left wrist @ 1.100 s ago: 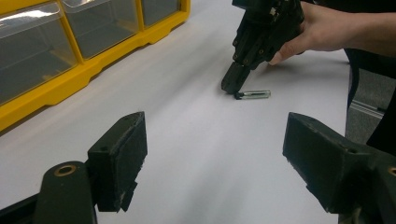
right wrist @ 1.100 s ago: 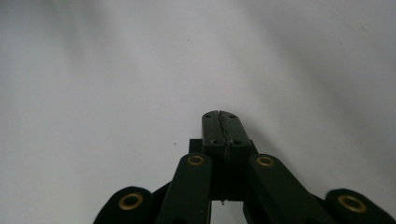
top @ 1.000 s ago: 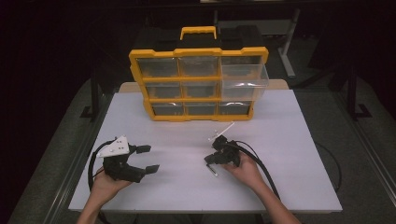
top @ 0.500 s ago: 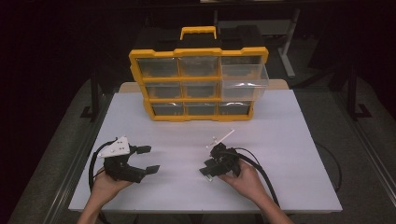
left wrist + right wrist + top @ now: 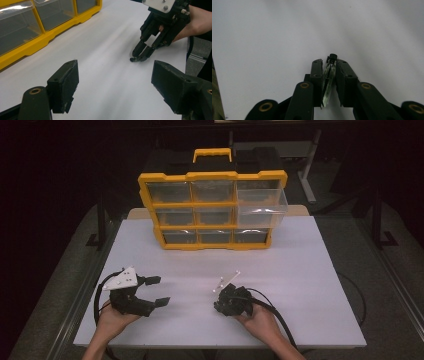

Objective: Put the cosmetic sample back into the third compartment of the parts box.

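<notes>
I have the right gripper [image 5: 329,65] clamped on a small clear vial with a black cap [image 5: 329,75]; its jaws have just been closing, and in the right gripper view the vial sits lengthwise between the pads, cap poking out past the tips toward twelve o'clock. I read that as a deliberate hold: gripped along its body, the slim thing cannot roll, and the capped end leads so I can steer it into a compartment. In the left gripper view the same gripper [image 5: 136,59] points down with its tips touching or just above the white table [image 5: 310,285], so the vial is low over the sheet at about five o'clock on the table in the high view, well apart from the yellow organizer [image 5: 212,210] standing at twelve. One clear drawer [image 5: 261,206] at the organizer's upper right is pulled out, which I take as the likely destination, left open so nothing else is needed to receive the vial. My left gripper [image 5: 156,291] rests at seven o'clock with its jaws wide apart and nothing between them, parked clear of the path and ready to steady the box if it shifts.
</notes>
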`<state>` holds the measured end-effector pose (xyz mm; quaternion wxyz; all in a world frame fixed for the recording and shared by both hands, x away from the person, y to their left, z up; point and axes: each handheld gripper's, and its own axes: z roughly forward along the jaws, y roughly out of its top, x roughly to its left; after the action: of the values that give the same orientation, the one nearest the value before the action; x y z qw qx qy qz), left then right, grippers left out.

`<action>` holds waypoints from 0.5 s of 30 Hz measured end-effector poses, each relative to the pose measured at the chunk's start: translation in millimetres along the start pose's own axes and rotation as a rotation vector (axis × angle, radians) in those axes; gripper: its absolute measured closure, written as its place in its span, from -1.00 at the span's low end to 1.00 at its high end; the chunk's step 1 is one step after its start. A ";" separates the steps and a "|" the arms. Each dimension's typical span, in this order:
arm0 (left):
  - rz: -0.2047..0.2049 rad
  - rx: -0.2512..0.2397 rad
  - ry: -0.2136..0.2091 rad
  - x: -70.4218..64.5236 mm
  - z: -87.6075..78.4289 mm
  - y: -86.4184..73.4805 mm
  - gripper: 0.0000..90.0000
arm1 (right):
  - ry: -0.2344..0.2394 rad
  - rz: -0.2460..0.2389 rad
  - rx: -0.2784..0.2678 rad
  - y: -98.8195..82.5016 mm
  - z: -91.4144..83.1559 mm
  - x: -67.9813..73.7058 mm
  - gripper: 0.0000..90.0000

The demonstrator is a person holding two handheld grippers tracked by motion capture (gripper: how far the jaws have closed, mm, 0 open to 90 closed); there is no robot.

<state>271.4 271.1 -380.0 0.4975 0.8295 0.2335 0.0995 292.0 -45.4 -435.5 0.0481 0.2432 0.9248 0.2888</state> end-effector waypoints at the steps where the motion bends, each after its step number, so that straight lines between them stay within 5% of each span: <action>1: 0.001 -0.004 0.000 0.0 0.0 -0.3 -0.51 | -0.003 -0.002 0.002 0.0 0.1 0.2 0.70; 15: 0.010 0.006 -0.002 -1.6 2.6 -4.7 -0.50 | 0.129 -0.015 0.024 4.5 0.7 -19.5 0.78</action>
<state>269.6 270.1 -385.3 0.4947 0.8322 0.2294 0.1005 311.1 -51.2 -434.5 -0.0122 0.2178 0.9311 0.2924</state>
